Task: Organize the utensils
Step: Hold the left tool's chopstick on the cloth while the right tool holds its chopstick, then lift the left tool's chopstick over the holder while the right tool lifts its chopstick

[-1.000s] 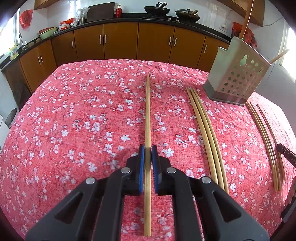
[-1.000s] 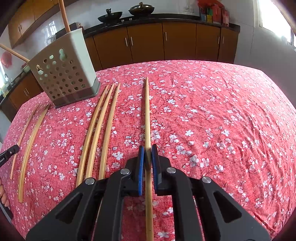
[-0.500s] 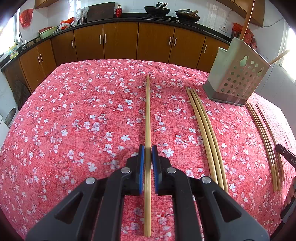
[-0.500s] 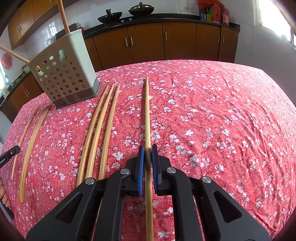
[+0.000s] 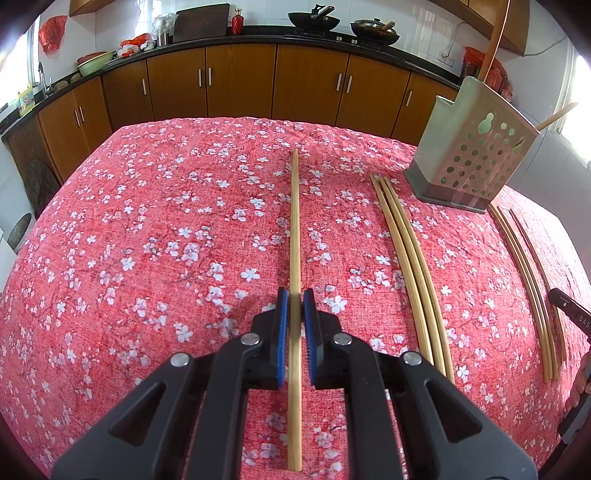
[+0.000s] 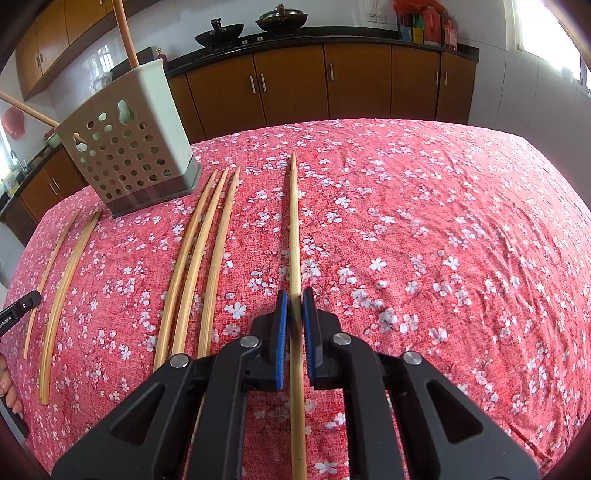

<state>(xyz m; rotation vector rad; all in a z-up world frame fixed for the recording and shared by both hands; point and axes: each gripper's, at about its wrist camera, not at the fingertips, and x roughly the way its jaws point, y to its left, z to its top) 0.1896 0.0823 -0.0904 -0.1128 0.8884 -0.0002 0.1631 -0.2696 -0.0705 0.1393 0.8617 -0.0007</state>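
Note:
My left gripper (image 5: 295, 297) is shut on a bamboo chopstick (image 5: 294, 221) that points forward along the red floral tablecloth (image 5: 147, 229). My right gripper (image 6: 293, 297) is shut on another bamboo chopstick (image 6: 293, 221) in the same way. A grey perforated utensil holder (image 5: 471, 162) stands at the far right in the left wrist view and at the far left in the right wrist view (image 6: 129, 147), with chopsticks sticking out of it. Three loose chopsticks (image 5: 410, 258) lie between the grippers; they also show in the right wrist view (image 6: 199, 258).
More chopsticks (image 5: 528, 280) lie beyond the holder near the table's right side, seen in the right wrist view (image 6: 62, 277) at the left. Brown kitchen cabinets (image 5: 240, 81) and a counter with woks (image 5: 314, 16) run behind the table.
Both grippers have stayed closed on their chopsticks. Hardly anything has moved; the views shifted very slightly.

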